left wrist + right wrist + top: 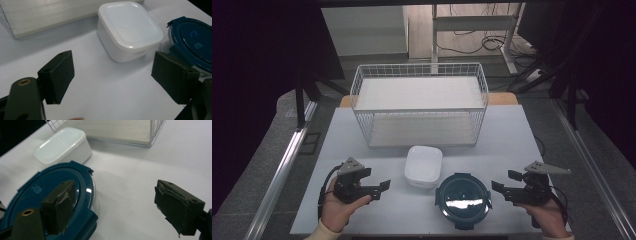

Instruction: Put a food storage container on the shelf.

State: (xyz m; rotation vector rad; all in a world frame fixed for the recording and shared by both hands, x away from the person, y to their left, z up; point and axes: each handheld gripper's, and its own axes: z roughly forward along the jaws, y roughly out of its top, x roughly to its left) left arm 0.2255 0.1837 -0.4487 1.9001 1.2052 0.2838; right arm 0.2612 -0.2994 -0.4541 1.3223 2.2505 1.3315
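A white square lidded container (423,165) sits mid-table, just in front of a white wire basket (362,80). To its right stands a round glass container with a dark blue clip lid (463,198). My left gripper (385,188) is held open left of the white container (130,30), nothing between its jaws. My right gripper (498,190) is open just right of the blue-lidded container (50,192), its jaws empty; one finger (60,206) overlaps the lid in the right gripper view. The blue lid (192,40) also appears at the right of the left gripper view.
The wire basket (155,135) with a pale board floor stands at the back of the white table (362,145). Table edges lie close to both hands. Metal rails run along the floor on either side, and cables and a desk frame lie beyond.
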